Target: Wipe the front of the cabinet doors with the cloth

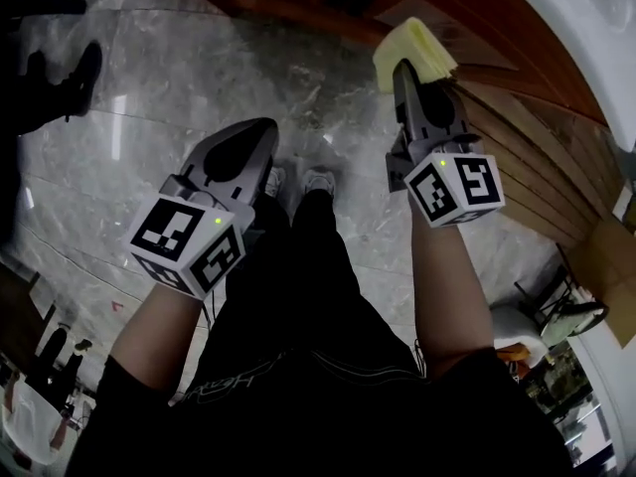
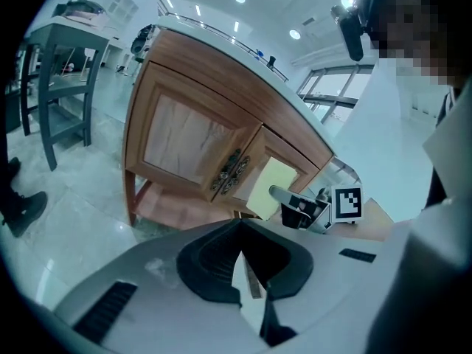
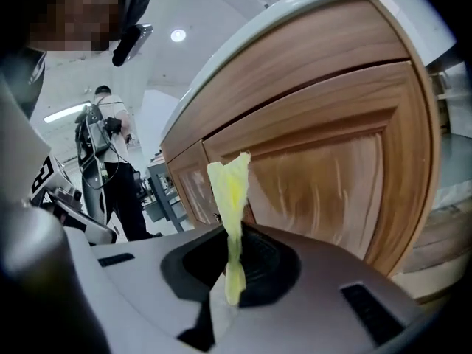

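A folded yellow cloth [image 1: 412, 50] sticks out of my right gripper [image 1: 405, 76], which is shut on it and holds it close to the wooden cabinet [image 1: 542, 162]. In the right gripper view the cloth [image 3: 232, 186] stands upright between the jaws, just in front of a panelled door [image 3: 332, 186]. The left gripper view shows the cloth [image 2: 271, 186] against the right door, beside the pair of metal handles [image 2: 232, 169], with the left door [image 2: 184, 139] uncovered. My left gripper [image 1: 260, 132] hangs lower over the floor, shut and holding nothing.
Grey marble floor [image 1: 199, 78] lies below, with my own shoes [image 1: 318, 180] on it. Another person's shoe [image 1: 75, 82] is at the far left. A grey chair [image 2: 66, 72] stands left of the cabinet. A person [image 3: 110, 168] stands in the background.
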